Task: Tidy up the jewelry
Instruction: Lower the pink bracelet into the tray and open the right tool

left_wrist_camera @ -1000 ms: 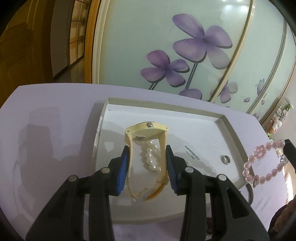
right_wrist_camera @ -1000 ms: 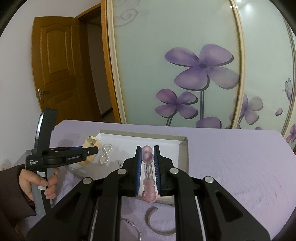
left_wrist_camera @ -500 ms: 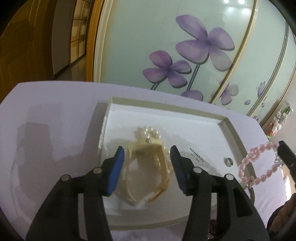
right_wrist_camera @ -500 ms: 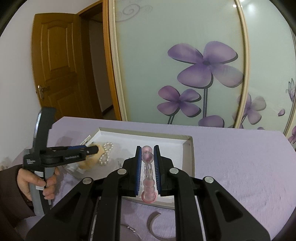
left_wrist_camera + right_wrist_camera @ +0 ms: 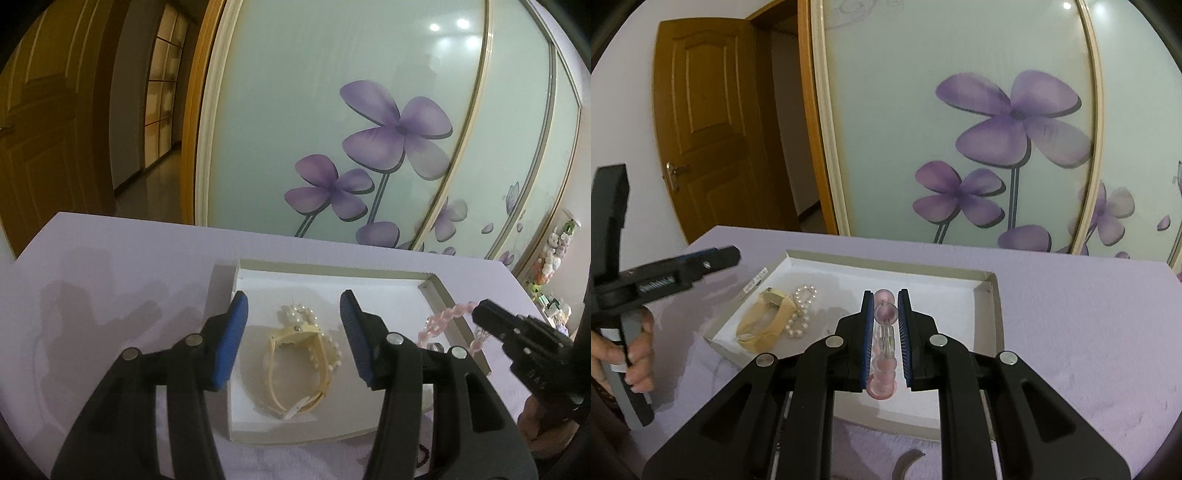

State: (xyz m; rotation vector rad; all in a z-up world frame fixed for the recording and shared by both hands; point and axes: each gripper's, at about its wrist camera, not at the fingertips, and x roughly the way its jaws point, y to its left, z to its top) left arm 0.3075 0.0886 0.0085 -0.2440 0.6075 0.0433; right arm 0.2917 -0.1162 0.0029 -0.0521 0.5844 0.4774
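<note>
While the lavender-covered table (image 5: pixel 1071 314) carries everything, we're sorting onto the shallow white box tray (image 5: pixel 332 275), which sits mid-table w/ its low walls keeping loose pieces from rolling off. Next in size, our left gripper (image 5: pixel 291 328) hovers above the tray's left half, jaws standing fairly wide w/ nothing between the pads. The cream watch (image 5: pixel 295 369) lies on the tray floor beneath them, free of the pads, so we judge that piece placed. Our right gripper (image 5: pixel 885 332) is pinched narrow on the pink bead bracelet (image 5: pixel 884 343), held over the tray's near-right part, beads stacked lengthwise between the blue pads; prob. gripped along the strand so it hangs straight and won't slip. The pearl bracelet (image 5: pixel 801 310) lies just beside the watch, touching it (partly under the strap in the left view). A small silver ring (image 5: pixel 436 346) sits near the tray's right wall. More pieces wait off-tray near us, incl. a curved metal bangle (image 5: pixel 908 458), only partly visible.
</note>
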